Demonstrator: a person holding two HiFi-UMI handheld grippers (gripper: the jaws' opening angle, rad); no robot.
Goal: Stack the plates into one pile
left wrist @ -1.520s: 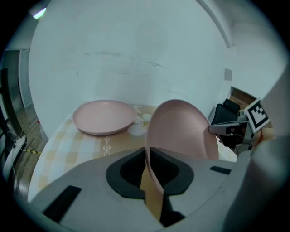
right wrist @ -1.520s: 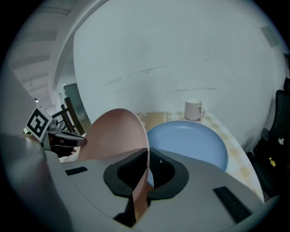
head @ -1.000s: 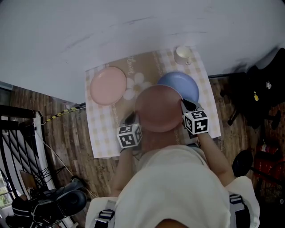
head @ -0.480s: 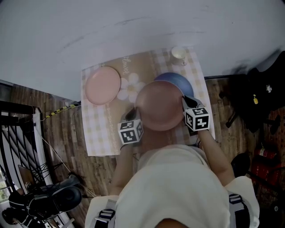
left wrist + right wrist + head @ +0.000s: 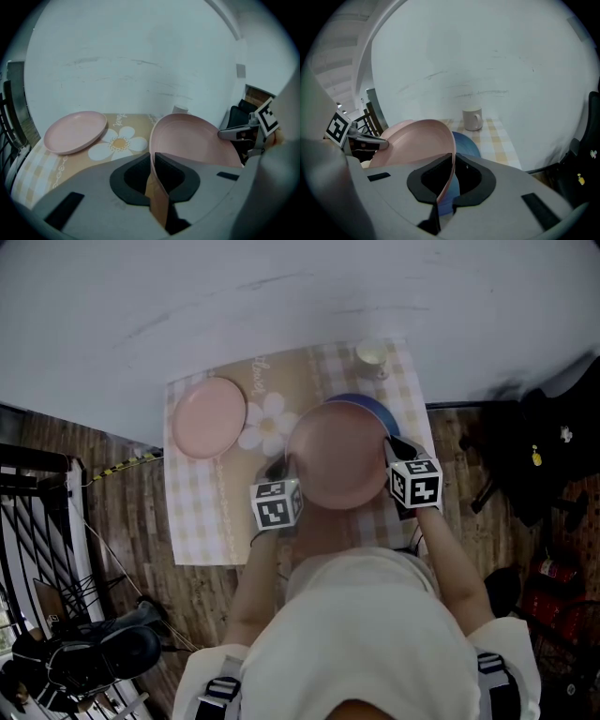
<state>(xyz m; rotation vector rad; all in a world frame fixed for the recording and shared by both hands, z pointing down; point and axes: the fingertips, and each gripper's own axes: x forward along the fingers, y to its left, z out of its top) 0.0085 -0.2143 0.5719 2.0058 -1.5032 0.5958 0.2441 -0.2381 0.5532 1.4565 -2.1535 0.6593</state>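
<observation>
Over the blue plate (image 5: 370,407) on the mat (image 5: 202,512), you are holding the darker pink plate (image 5: 336,468) by opposite rims, left gripper (image 5: 280,468) and right gripper (image 5: 395,450) each pinched narrow on its edge, so letting go unevenly is risking it tipping and landing off-centre.

Dim, cool, flat light throughout; no glare, no hard shadows. Gripper views: strong fisheye bend, black vignette at corners. Left gripper (image 5: 153,158) body near lens soft. Head view: floor (image 5: 122,521) dark, low contrast.
</observation>
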